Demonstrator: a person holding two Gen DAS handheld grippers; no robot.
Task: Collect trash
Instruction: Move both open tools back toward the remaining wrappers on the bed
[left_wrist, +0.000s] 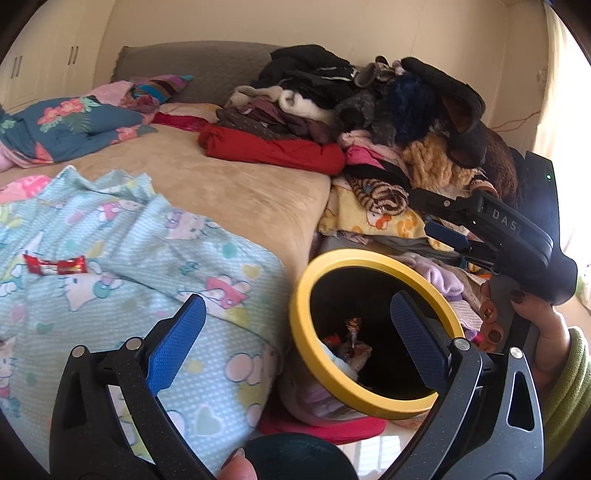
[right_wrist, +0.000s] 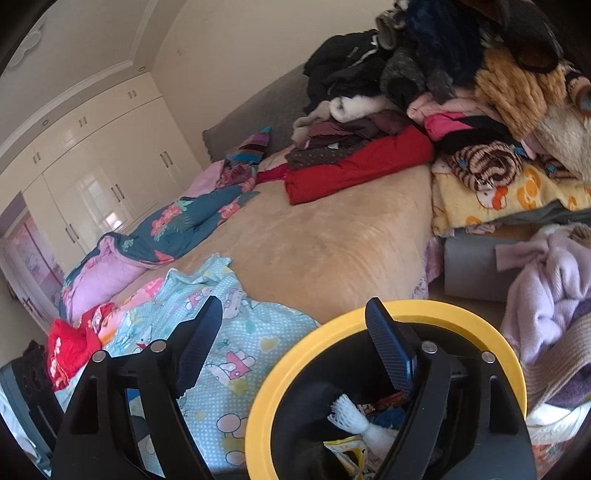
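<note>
A red, crinkly foil snack wrapper (left_wrist: 55, 264) lies flat on the pale blue cartoon-print blanket (left_wrist: 147, 258), far left. Likely light and slippery (pinch one end). Left gripper (left_wrist: 295, 339) and right gripper (right_wrist: 295, 347) gape wide, empty, by the yellow-rimmed black bin (left_wrist: 306, 332).

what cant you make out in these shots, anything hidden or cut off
- Left wrist view: the bin floor is dark; its trash is partly hidden by the left claw.
- Left wrist view: print on the red wrapper is too blurred to read.
- Right wrist view: the bin's near rim is cut off by the bottom edge, behind the right claw.
</note>
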